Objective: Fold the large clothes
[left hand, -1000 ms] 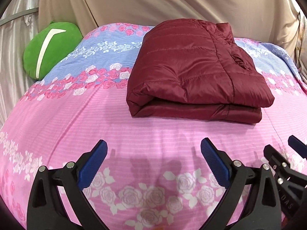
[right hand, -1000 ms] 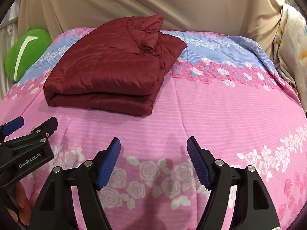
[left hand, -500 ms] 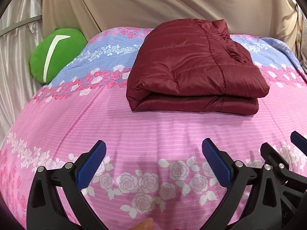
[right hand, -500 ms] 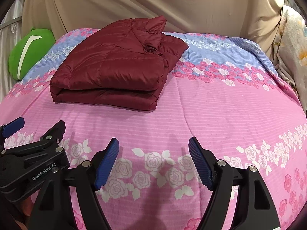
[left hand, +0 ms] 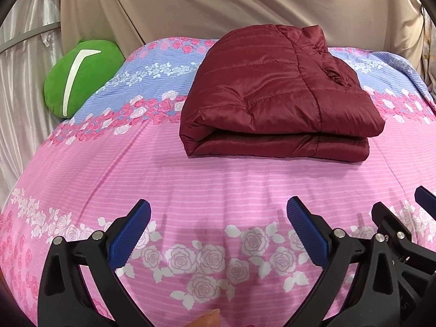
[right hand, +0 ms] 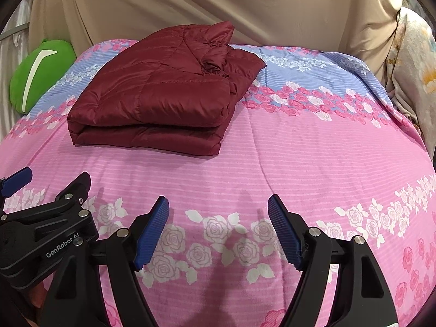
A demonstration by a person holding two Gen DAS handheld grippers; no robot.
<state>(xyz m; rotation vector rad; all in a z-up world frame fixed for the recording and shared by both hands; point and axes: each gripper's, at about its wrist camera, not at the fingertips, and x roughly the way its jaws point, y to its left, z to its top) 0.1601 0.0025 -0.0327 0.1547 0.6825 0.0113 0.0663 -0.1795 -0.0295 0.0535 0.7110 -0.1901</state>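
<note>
The maroon puffer jacket (left hand: 278, 100) is seen folded into a thick stack toward the far middle of the floral bedspread (left hand: 218, 185), well apart from both tools; a green cushion (left hand: 81, 79) is seen at the far left edge. The left gripper (left hand: 218, 234) & right gripper (right hand: 218, 234) are held w/ jaws spread, nothing between them. The jacket is judged light, soft, springy & slippery-shelled, so layers may slide or puff open; it is prob. best taken at the doubled near edge, both layers pinched together.

Bedroom: floral bedspread (left hand: 218, 179), plush pillow (left hand: 81, 76)
</note>
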